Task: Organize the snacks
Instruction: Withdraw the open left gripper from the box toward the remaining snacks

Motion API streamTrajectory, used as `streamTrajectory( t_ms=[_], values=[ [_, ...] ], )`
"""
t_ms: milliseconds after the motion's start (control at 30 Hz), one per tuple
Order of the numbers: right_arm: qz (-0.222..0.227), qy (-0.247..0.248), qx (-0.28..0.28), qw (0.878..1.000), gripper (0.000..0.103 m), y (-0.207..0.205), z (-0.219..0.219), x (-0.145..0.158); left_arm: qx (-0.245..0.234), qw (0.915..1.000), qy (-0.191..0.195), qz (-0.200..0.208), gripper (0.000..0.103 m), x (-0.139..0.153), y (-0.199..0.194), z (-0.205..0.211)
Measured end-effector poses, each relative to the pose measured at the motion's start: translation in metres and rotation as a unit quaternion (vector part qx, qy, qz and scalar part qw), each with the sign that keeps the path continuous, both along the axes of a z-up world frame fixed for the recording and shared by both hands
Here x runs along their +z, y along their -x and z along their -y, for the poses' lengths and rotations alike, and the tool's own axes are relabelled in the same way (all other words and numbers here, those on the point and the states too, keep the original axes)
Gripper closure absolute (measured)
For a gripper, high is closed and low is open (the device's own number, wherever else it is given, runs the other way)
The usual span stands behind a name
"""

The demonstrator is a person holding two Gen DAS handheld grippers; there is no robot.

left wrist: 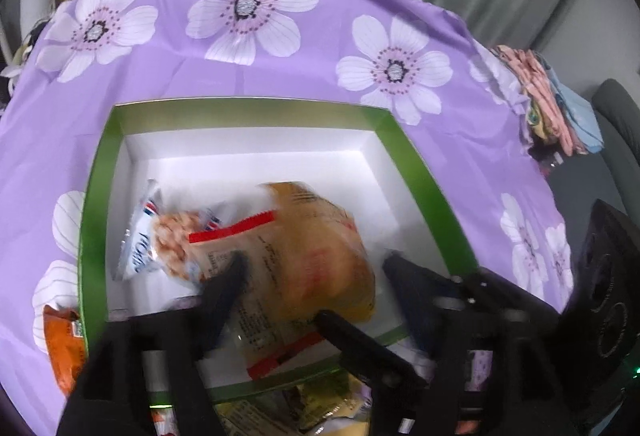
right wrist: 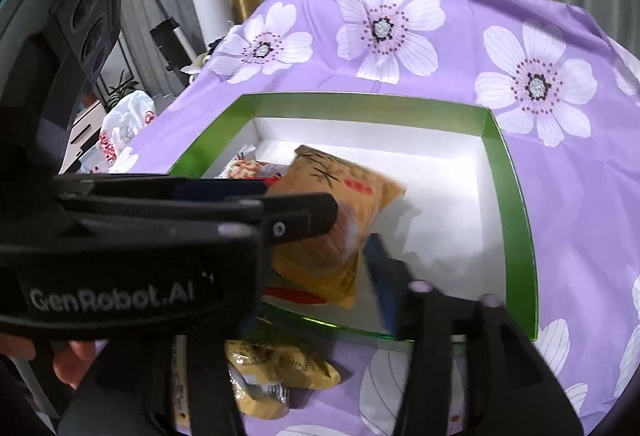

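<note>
At the lower centre of the left wrist view, the left tongs (left wrist: 280, 288) stand spread around a tan snack packet (left wrist: 316, 256), blurred, which lies inside the green-rimmed box (left wrist: 424, 172) beside a white peanut packet (left wrist: 160, 240). The right tongs (right wrist: 352, 232) are also spread, just right of the tan packet. The box sits on the purple flowered worktop (left wrist: 280, 56); gold-wrapped snacks (right wrist: 276, 364) lie outside its near rim.
</note>
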State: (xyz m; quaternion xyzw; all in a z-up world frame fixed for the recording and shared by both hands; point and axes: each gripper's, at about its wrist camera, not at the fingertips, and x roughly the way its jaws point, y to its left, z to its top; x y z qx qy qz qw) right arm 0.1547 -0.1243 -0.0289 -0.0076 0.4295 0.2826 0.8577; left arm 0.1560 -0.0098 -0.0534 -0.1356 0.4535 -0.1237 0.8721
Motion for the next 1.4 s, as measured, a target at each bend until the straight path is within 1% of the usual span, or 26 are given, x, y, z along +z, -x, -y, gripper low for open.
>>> streamTrajectory(
  t_ms=[67, 233, 300, 367, 467, 500, 533, 567, 667, 867, 933, 1000, 1067, 1133, 1267, 1400],
  values=[
    [0.002, -0.004, -0.004, 1.0, 0.047, 0.001, 0.003, 0.002, 0.002, 1.0, 0.004, 0.003, 0.02, 0.003, 0.002, -0.004],
    [0.006, -0.009, -0.027, 1.0, 0.042, 0.006, 0.021, 0.007, 0.01, 0.9999, -0.006, 0.01, 0.018, 0.013, 0.01, -0.012],
    [0.005, -0.012, -0.036, 0.999, 0.037, 0.012, 0.029, 0.009, 0.011, 0.9998, -0.011, 0.011, 0.018, 0.018, 0.014, -0.016],
    [0.005, -0.013, -0.043, 0.999, 0.036, 0.019, 0.036, 0.011, 0.016, 0.9996, -0.019, 0.016, 0.018, 0.023, 0.022, -0.02],
    [0.002, -0.021, -0.049, 0.999, 0.034, 0.032, 0.046, 0.014, 0.022, 0.9995, -0.014, 0.019, 0.018, 0.029, 0.034, -0.027],
    [0.001, -0.022, -0.05, 0.998, 0.033, 0.036, 0.048, 0.014, 0.026, 0.9994, -0.013, 0.02, 0.016, 0.031, 0.039, -0.029],
    [-0.001, -0.025, -0.051, 0.998, 0.033, 0.039, 0.049, 0.015, 0.029, 0.9993, -0.015, 0.021, 0.01, 0.032, 0.043, -0.031],
    [-0.005, -0.029, -0.052, 0.998, 0.033, 0.044, 0.052, 0.015, 0.032, 0.9991, -0.017, 0.024, 0.008, 0.034, 0.049, -0.033],
    [-0.009, -0.034, -0.047, 0.998, 0.033, 0.056, 0.054, 0.017, 0.038, 0.9986, -0.021, 0.03, 0.007, 0.037, 0.065, -0.037],
    [-0.017, -0.049, -0.035, 0.998, 0.033, 0.084, 0.057, 0.02, 0.048, 0.998, -0.032, 0.025, 0.007, 0.035, 0.095, -0.048],
    [-0.02, -0.05, -0.029, 0.998, 0.032, 0.093, 0.057, 0.021, 0.058, 0.9975, -0.034, 0.022, 0.007, 0.034, 0.105, -0.056],
    [-0.022, -0.048, -0.024, 0.998, 0.032, 0.1, 0.055, 0.021, 0.07, 0.997, -0.029, 0.016, 0.007, 0.032, 0.112, -0.065],
    [-0.026, -0.048, -0.019, 0.998, 0.032, 0.106, 0.054, 0.02, 0.081, 0.9966, -0.015, 0.008, 0.007, 0.027, 0.12, -0.076],
    [-0.03, -0.049, -0.014, 0.998, 0.032, 0.113, 0.053, 0.019, 0.089, 0.996, -0.012, 0.003, 0.007, 0.023, 0.127, -0.082],
    [-0.036, -0.048, -0.006, 0.998, 0.032, 0.122, 0.048, 0.018, 0.09, 0.9957, -0.021, -0.002, 0.007, 0.017, 0.139, -0.083],
    [-0.043, -0.052, 0.002, 0.998, 0.032, 0.131, 0.043, 0.017, 0.083, 0.9959, -0.037, 0.003, 0.007, 0.014, 0.147, -0.078]
  ],
)
